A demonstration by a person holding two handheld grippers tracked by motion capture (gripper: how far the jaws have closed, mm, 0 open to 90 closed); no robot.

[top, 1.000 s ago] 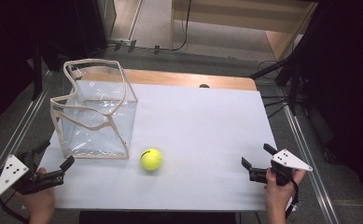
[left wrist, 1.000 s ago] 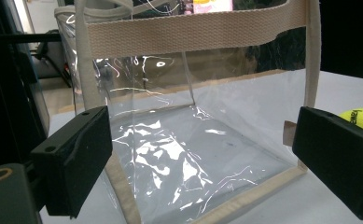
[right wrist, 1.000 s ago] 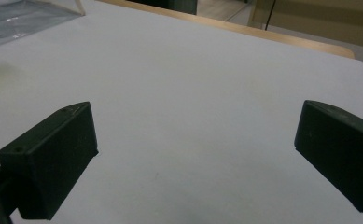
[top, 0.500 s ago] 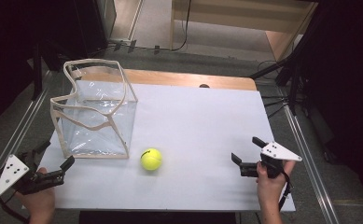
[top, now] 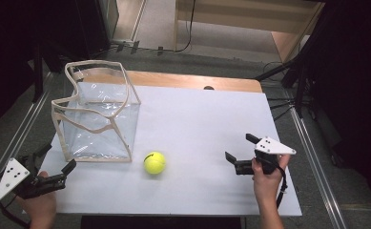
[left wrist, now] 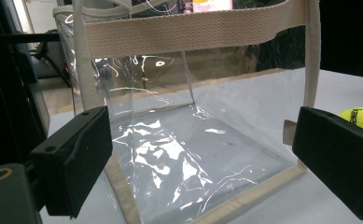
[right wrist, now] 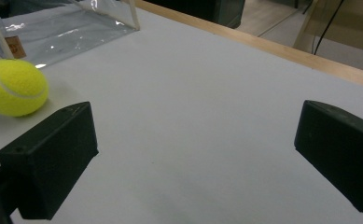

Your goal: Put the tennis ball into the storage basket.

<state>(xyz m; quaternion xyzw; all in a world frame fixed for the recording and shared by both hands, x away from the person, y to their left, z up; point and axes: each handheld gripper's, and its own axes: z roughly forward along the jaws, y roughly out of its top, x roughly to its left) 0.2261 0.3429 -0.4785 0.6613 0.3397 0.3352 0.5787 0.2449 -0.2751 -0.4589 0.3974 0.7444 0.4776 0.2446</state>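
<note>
White table: right claw gapes wide, empty, near tennis ball.

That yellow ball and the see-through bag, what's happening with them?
A person holds a gripper in each hand at a white table. The right gripper, jaws open, is beside the tennis ball and points toward it without touching it. The left gripper, also open, faces the clear bag, which stands upright with its top open. The ball lies on the table just outside the bag.

Black print on tennis ball, not legible.
</note>
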